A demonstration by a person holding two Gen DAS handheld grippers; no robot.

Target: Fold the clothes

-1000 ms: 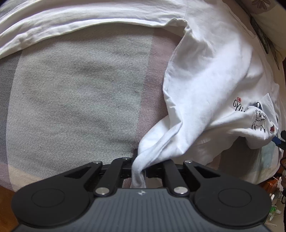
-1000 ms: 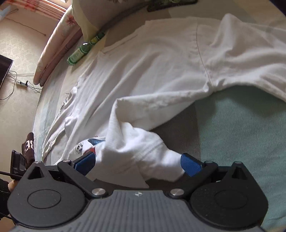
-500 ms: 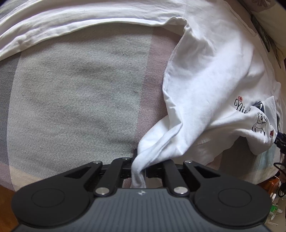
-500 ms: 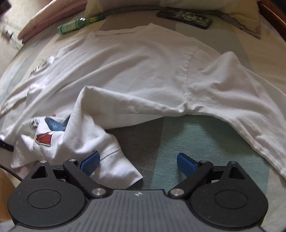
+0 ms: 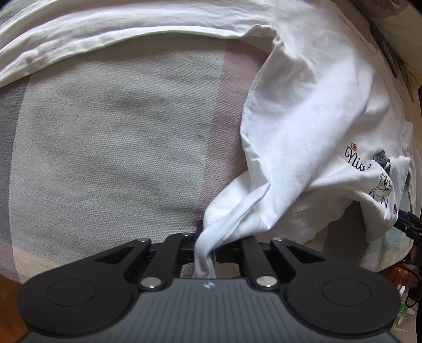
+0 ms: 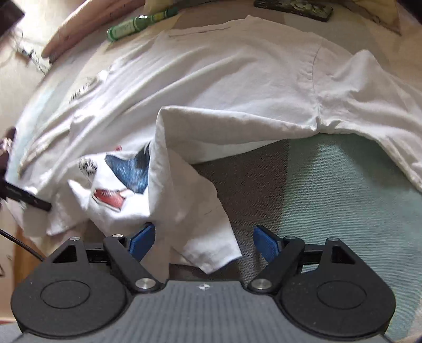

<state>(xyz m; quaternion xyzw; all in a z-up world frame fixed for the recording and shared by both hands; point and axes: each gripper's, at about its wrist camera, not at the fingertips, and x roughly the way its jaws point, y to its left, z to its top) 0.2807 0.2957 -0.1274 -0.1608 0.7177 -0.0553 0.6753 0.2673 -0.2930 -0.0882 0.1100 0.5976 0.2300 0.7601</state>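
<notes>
- The left tongs (image 5: 204, 248) are pressed together on a bunched corner of the white shirt (image 5: 311, 132); the cloth twists into a rope right at the grip, which suggests the corner is being held up and taut so the rest hangs clear of the bed.
- The right tongs (image 6: 201, 241) stand spread, blue pads (image 6: 266, 242) well apart, with a loose flap of the shirt (image 6: 237, 87) lying between them, not pinched. To my eye they are either lining up a grip on that flap or have no hold on it at all; I cannot say which.
- The shirt lies across the striped bedspread (image 5: 105, 145), back spread out flat, one side turned over so the printed cartoon (image 6: 126, 176) faces up. It is partly doubled, not a finished fold.
- Further out, a green bottle (image 6: 137, 23) and a phone (image 6: 292, 9) sit by the pillow edge, apart from the shirt, out of the way of the folding.
</notes>
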